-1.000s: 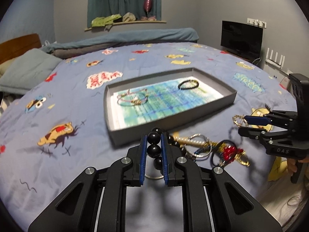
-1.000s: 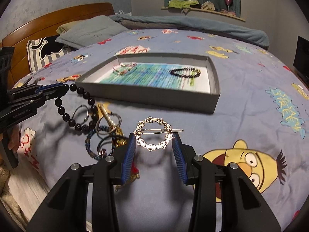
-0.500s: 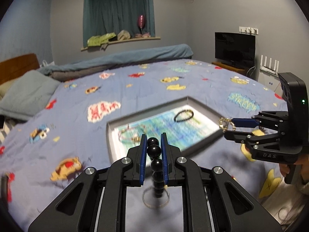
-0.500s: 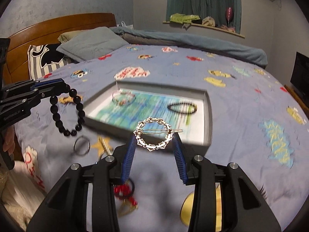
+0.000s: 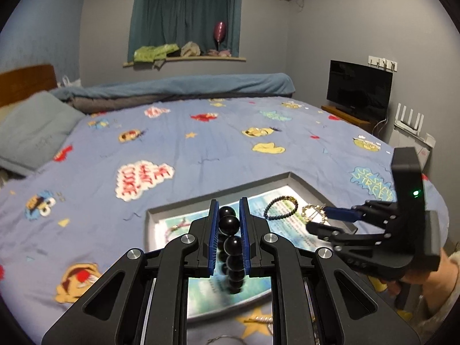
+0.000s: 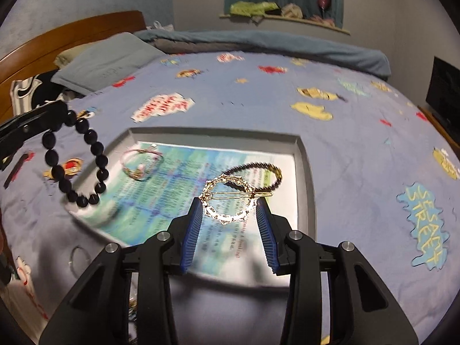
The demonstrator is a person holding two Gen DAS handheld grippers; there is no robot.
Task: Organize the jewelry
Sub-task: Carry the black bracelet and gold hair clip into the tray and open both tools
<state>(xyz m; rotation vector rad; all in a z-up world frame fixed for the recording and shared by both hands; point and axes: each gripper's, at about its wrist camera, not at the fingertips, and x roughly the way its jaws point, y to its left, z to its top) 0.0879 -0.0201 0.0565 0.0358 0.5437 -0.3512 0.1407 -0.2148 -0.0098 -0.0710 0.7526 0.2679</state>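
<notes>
My left gripper (image 5: 228,205) is shut on a bracelet of big black beads (image 5: 229,224), which hangs below the pads. In the right wrist view that black bead bracelet (image 6: 98,147) dangles from the left gripper (image 6: 57,113) above the left end of the grey tray (image 6: 304,178). My right gripper (image 6: 228,205) is shut on a round gold hair clip (image 6: 235,194) and holds it over the tray's printed lining. The left wrist view shows the right gripper (image 5: 317,219) with the clip (image 5: 309,207) above the tray (image 5: 304,184). A pink bracelet (image 6: 142,164) and a dark beaded bracelet (image 6: 258,169) lie in the tray.
Loose jewelry (image 5: 258,320) lies on the cartoon-print bedspread in front of the tray, with a ring (image 6: 76,254) near it. A grey pillow (image 6: 106,63) and wooden headboard (image 6: 72,33) are at the left. A folded blanket (image 5: 178,86) crosses the far end, and a TV (image 5: 359,89) stands at the right.
Both grippers have lifted away from the jewelry pile and moved forward to hang over the tray, the left still carrying the black beads and the right the gold clip.
</notes>
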